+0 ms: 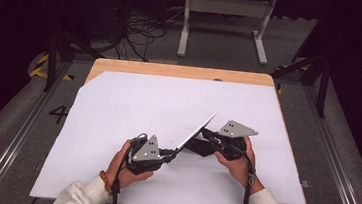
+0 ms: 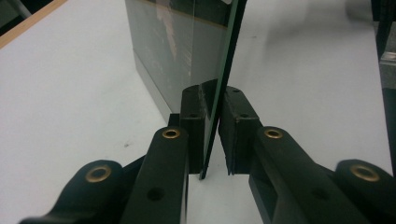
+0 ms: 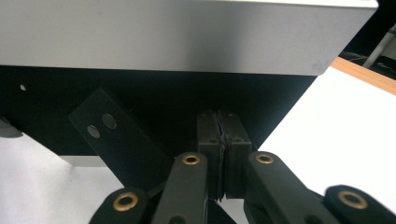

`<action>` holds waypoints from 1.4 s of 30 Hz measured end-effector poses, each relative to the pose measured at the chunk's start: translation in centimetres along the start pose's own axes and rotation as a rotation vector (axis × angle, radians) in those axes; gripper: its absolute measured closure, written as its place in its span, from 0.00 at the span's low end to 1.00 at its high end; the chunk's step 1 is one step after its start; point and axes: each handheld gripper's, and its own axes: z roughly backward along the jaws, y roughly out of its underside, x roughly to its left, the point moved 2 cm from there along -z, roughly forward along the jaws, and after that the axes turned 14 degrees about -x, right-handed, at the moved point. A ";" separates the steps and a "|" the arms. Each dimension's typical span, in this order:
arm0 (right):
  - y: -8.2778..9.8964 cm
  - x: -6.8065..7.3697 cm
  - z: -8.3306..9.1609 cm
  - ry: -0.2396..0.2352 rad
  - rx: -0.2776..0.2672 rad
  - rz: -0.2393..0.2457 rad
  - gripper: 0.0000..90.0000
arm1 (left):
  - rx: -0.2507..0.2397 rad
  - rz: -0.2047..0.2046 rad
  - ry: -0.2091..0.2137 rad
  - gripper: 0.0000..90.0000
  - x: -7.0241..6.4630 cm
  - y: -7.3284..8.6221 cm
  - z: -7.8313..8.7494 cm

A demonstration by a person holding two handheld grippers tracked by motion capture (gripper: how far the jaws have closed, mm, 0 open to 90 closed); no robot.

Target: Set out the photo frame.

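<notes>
Left hand-held gripper [image 2: 210, 133] nearly closed around the glass panel's [image 2: 187, 51] lower edge; right hand-held gripper [image 3: 218, 140] pinches shut on its black stand flap [image 3: 154, 102]. Panel stands tilted above the worktop [image 1: 118, 106]; I would keep it steady.

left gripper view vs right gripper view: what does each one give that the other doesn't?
Left gripper view: the left claw closed on the edge of the dark glass panel, seen edge-on. Right gripper view: the right claw with pads pressed together, the panel's silver back and a black flap with two round discs. Both: the white sheet and the wooden table edge.
</notes>
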 end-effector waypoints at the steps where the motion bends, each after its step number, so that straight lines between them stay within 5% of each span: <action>1: 0.0 0.0 0.0 -0.003 -0.002 0.001 0.99 | 0.002 -0.002 0.003 0.89 0.0 0.0 0.0; 42: -0.1 0.5 -0.8 -0.034 -0.025 -0.025 1.00 | -0.007 -0.027 0.066 0.82 -1.9 -0.9 -1.2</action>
